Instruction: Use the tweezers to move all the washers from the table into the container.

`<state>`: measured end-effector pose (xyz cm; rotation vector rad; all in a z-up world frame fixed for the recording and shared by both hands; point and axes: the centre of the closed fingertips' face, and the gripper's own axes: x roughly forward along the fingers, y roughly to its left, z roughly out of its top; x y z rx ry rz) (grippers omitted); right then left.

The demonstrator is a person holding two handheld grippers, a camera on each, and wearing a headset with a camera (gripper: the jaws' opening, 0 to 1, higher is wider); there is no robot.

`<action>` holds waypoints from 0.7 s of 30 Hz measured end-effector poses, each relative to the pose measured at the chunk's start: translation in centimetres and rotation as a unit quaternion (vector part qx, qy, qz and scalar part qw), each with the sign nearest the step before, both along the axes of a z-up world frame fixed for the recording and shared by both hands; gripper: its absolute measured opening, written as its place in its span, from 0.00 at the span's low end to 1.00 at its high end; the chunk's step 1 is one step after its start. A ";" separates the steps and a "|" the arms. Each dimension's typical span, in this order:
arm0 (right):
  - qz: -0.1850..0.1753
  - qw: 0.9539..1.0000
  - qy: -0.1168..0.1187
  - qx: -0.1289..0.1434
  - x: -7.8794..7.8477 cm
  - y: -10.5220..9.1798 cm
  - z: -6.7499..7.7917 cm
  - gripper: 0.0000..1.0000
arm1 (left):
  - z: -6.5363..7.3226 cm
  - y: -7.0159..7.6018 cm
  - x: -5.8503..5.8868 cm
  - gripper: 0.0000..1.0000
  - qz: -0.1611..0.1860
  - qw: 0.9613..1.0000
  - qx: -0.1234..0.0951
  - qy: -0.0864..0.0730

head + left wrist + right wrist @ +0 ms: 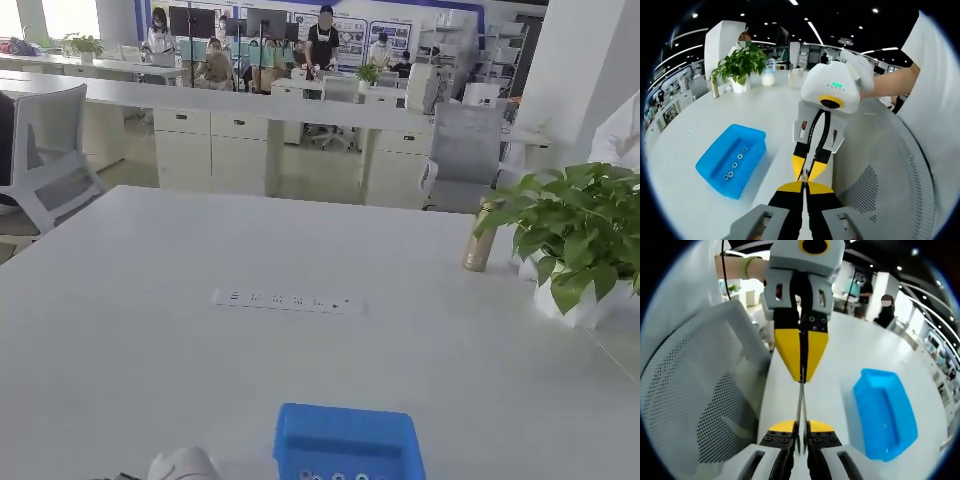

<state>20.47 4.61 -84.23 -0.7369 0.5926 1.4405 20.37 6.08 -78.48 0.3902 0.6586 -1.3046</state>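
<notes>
Currently your left gripper (802, 376) and right gripper (800, 435) meet tip to tip, each clamped on one end of the tweezers (801, 402). Washers (735, 164) lie inside the blue container (715, 181) on the table (685, 135), near both grippers.

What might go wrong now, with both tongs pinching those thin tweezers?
1. The tweezers bridge the left tongs and right tongs at the edge of the table, beside a mesh chair; a fumbled handover could drop them off it.
2. The blue container sits close by; a careless swing might knock it and spill its washers.
</notes>
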 end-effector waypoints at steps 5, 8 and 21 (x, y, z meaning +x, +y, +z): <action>-0.006 1.000 0.003 0.005 0.0 0.1 -0.3 0.04 | -0.8 0.7 0.0 0.00 0.007 1.000 0.007 0.010; -0.008 1.000 0.005 0.008 -0.1 0.3 -0.3 0.04 | -1.1 1.0 -0.2 0.00 0.010 1.000 0.010 0.015; -0.025 0.999 0.017 0.020 0.0 1.0 -1.0 0.05 | -2.8 2.1 -0.4 0.00 0.006 0.999 0.049 0.015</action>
